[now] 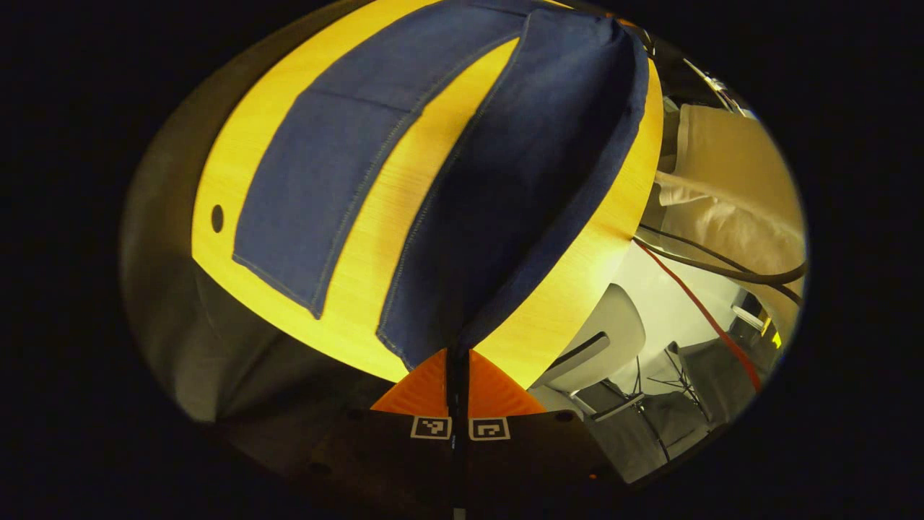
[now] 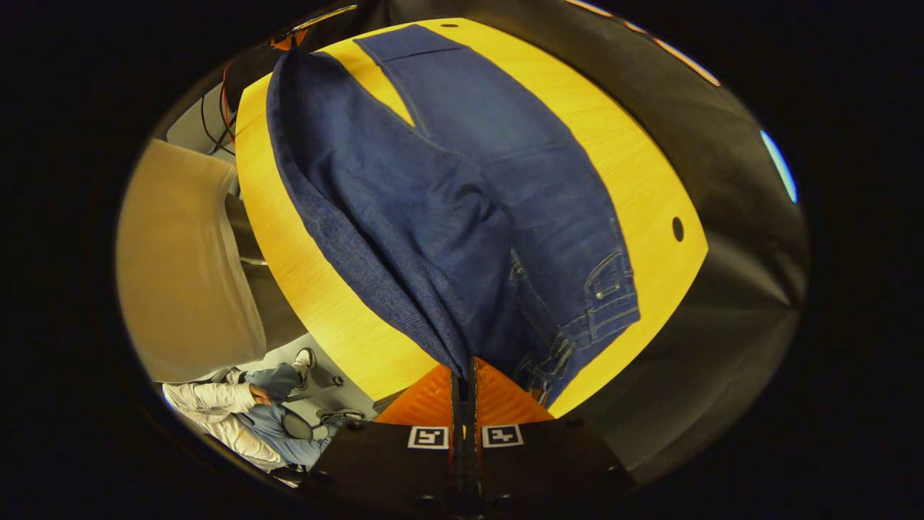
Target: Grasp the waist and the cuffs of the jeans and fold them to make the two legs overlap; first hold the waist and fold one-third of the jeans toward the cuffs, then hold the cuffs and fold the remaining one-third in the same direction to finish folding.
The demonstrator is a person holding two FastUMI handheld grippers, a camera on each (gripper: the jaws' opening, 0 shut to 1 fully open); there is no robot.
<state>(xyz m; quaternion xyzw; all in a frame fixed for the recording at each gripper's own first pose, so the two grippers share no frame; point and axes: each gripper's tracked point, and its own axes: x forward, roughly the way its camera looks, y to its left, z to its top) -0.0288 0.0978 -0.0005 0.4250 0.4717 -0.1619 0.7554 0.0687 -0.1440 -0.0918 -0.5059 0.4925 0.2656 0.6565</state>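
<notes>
I have both grippers raised above the bench (image 1: 238, 166), each looking down along the jeans (image 1: 520, 180). In the left gripper view, the left gripper (image 1: 457, 361) sits at bottom centre, jaws closed tight on the cuff of the near leg, lifted off the wood; the other leg lies flat at upper left. In the right gripper view, the right gripper (image 2: 464, 372) has its jaws pinched on the waist edge at bottom centre, the denim folding under so the waistband is partly hidden.

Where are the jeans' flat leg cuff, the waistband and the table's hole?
flat leg cuff (image 1: 278, 278), left gripper view, on its hem.
waistband (image 2: 610, 300), right gripper view, on its belt loops.
table hole (image 2: 678, 229), right gripper view, on the dark opening.
</notes>
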